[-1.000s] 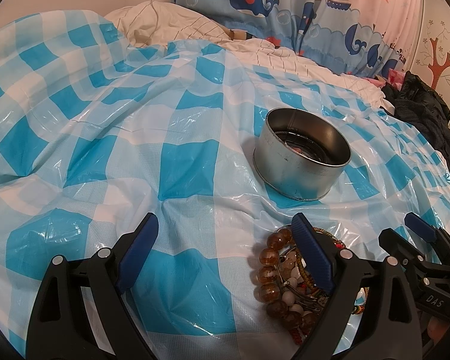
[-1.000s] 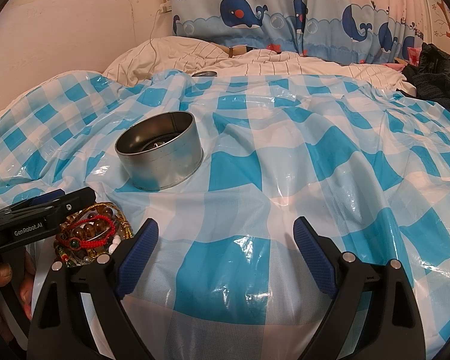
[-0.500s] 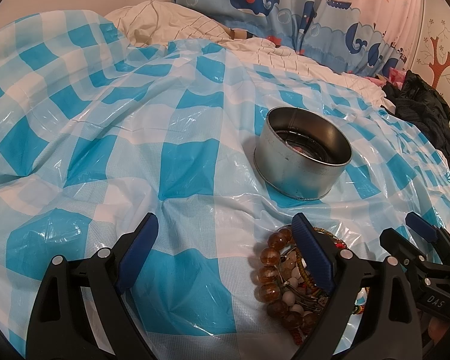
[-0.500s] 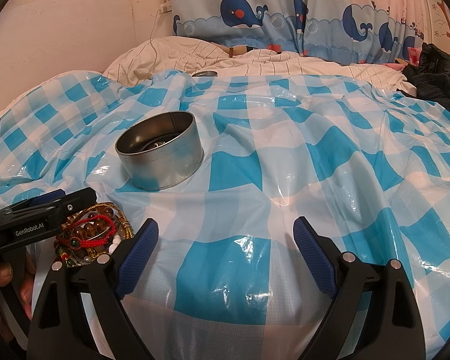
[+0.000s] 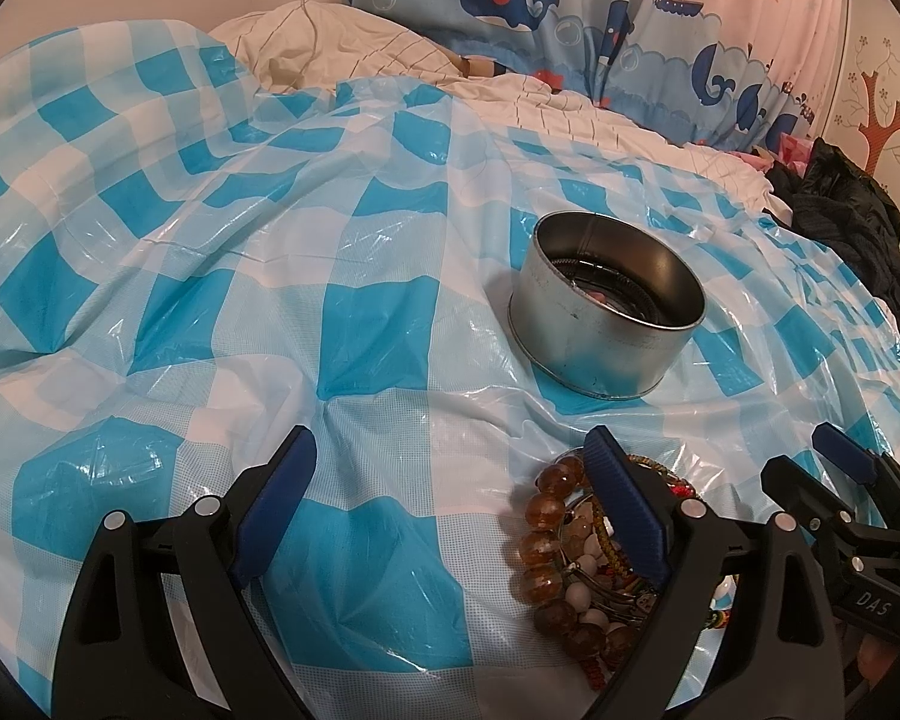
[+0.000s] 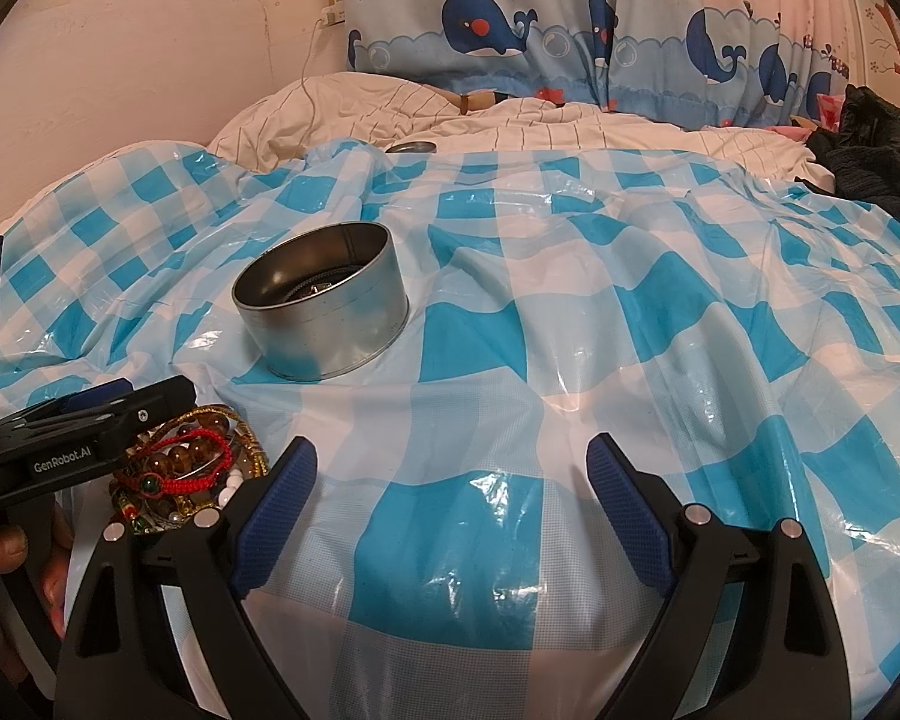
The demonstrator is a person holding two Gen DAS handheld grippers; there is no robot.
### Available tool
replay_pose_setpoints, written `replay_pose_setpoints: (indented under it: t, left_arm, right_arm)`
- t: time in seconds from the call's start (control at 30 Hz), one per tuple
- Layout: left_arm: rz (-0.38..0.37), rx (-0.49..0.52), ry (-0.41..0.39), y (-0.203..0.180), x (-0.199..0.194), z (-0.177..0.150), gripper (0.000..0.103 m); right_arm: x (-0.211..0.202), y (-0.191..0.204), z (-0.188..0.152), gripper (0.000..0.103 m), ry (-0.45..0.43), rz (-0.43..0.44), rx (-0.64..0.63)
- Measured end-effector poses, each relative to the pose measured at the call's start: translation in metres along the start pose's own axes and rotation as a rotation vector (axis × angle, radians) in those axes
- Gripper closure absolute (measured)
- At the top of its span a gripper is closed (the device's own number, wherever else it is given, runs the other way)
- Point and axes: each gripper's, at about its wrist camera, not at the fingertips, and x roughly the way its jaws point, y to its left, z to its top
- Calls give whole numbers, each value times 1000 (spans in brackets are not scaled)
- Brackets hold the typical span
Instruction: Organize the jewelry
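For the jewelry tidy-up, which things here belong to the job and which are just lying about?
Belongs to the job:
- pile of bracelets
- round metal tin
- left gripper, open
- right gripper, open

Just lying about:
- checked plastic sheet
- white bedding
- whale curtain
- dark clothes

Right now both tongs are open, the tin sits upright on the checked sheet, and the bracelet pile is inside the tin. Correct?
Not quite. The bracelet pile lies on the checked sheet in front of the tin, not inside it; the left wrist view shows this. Left tongs and right tongs are open, tin upright.
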Motion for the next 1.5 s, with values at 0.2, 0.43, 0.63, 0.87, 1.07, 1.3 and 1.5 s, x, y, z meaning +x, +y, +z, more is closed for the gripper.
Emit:
replay_pose_setpoints:
  t: [0.2,0.43,0.63,0.87,1.07,1.3,1.5]
  left_arm:
    - [0,0,0,-1,0,1,16]
    - [-16,-11,-2,2,0,-2,16]
    - [-42,-32,-2,9,-1,-6,16]
    - [-119,-114,-2,23,-3,-3,16]
    - [-151,-151,-11,30,-7,-5,16]
    - [-189,-217,-31,37,-8,-2,16]
    - [-184,-232,-30,38,-8,-1,16]
  right_arm:
    - [0,0,0,15,0,0,0]
    - [-1,-1,0,15,-3,3,2]
    - [-4,6,-5,15,0,27,0]
    - [-12,31,-10,15,-24,56,-108]
    - [-24,46,-10,15,-71,176,-135]
    - [-26,81,-6,16,-81,238,-268]
    - [-9,100,2,56,-14,267,-337]
